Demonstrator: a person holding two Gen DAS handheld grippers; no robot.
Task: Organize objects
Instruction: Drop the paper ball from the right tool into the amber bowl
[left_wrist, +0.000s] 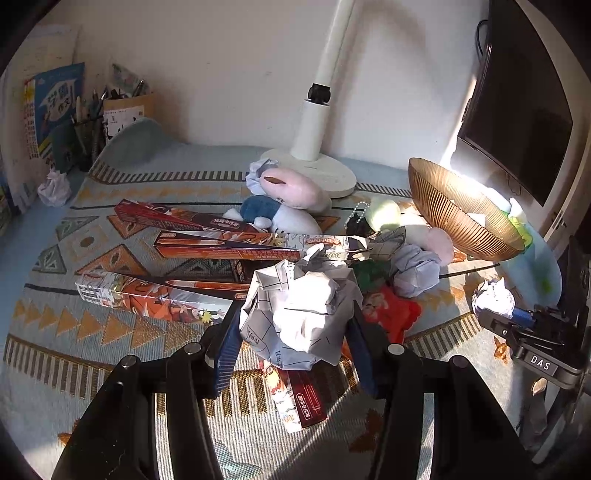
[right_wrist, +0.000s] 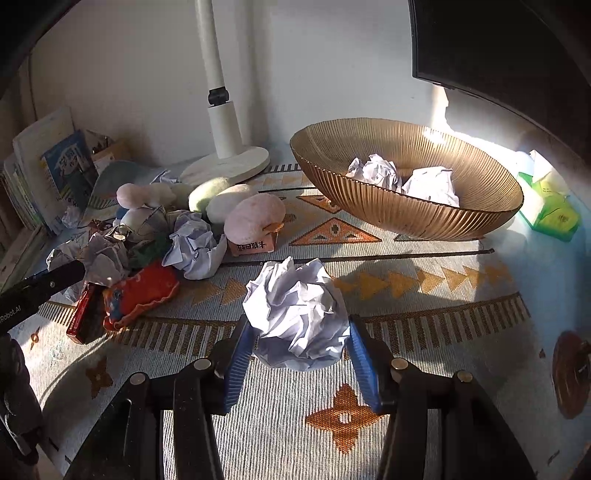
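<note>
paper first, from the left wrist view: my left gripper (left_wrist: 295, 325) has a printed crumpled ball (left_wrist: 299, 314) clamped between its blue pads, held over the pile of pen boxes (left_wrist: 229, 247) on the patterned mat (left_wrist: 74, 332). i'd keep the squeeze light and even, since crushed paper gives and can slip out sideways; lifting straight up should spare the box tucked beneath it. the amber bowl (left_wrist: 458, 218) sits far to the right, so the carry has to clear the plush toys (left_wrist: 291, 188) and the lamp base (left_wrist: 332, 177). readable here: "das" on the other tool's body at the right edge, and chinese characters on a blue book (left_wrist: 55, 107) by the wall.

right wrist view: my right gripper (right_wrist: 301, 343) grips a plain white ball (right_wrist: 295, 314) low over the mat, pads pressing both flanks. the bowl (right_wrist: 369, 210) lies just ahead with two balls (right_wrist: 376, 171) inside already; i'd raise above its rim before letting go. "robot.ai" shows on the left tool's finger.
</note>
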